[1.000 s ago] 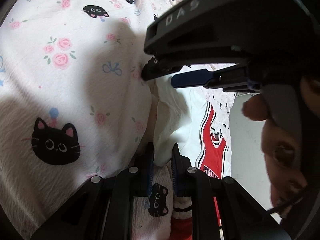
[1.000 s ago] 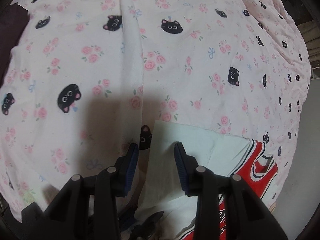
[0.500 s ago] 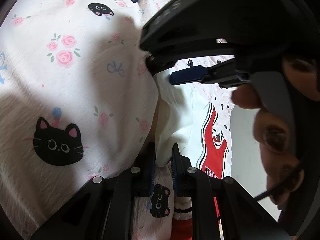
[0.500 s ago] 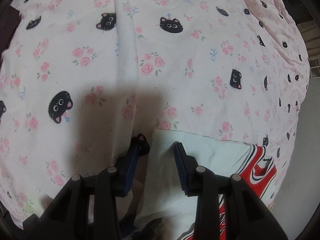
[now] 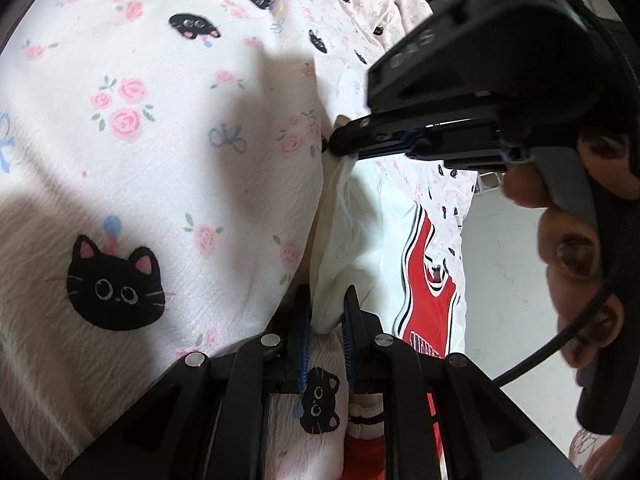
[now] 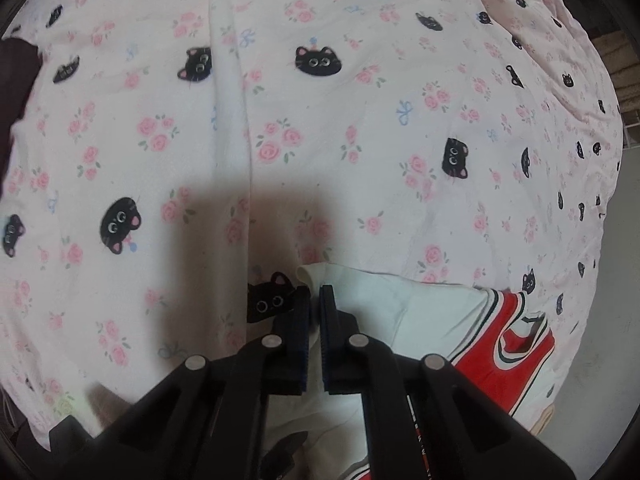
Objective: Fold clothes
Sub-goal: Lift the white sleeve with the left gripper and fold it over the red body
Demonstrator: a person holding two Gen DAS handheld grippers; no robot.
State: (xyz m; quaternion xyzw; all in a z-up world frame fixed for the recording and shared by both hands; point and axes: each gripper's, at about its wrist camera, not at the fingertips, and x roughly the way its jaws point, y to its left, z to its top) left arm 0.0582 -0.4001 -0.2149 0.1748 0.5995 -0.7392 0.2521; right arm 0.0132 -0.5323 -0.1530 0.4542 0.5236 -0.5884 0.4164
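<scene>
Left wrist view first: your left gripper (image 5: 326, 316) is pinching a corner of the white garment (image 5: 360, 216), jaws clamped on a wad of the fabric, and the cloth is running straight away from the fingers up to your right gripper (image 5: 340, 146), which is biting the far end of that same edge. So the edge you're holding is stretching lengthwise between the two tongs, with the red jersey print (image 5: 426, 280) trailing off to the right toward the bedspread's (image 5: 160, 168) right edge. Right wrist view: the right gripper (image 6: 315, 300) is looking closed, jaws together on the garment's (image 6: 400, 304) white corner, with the rest of it spreading right and toward you, red print (image 6: 516, 356) near the bedspread's (image 6: 320, 140) right edge. Both hands are equally on it, so I'm guessing the next move is carrying that shared edge sideways across the body of the garment.
</scene>
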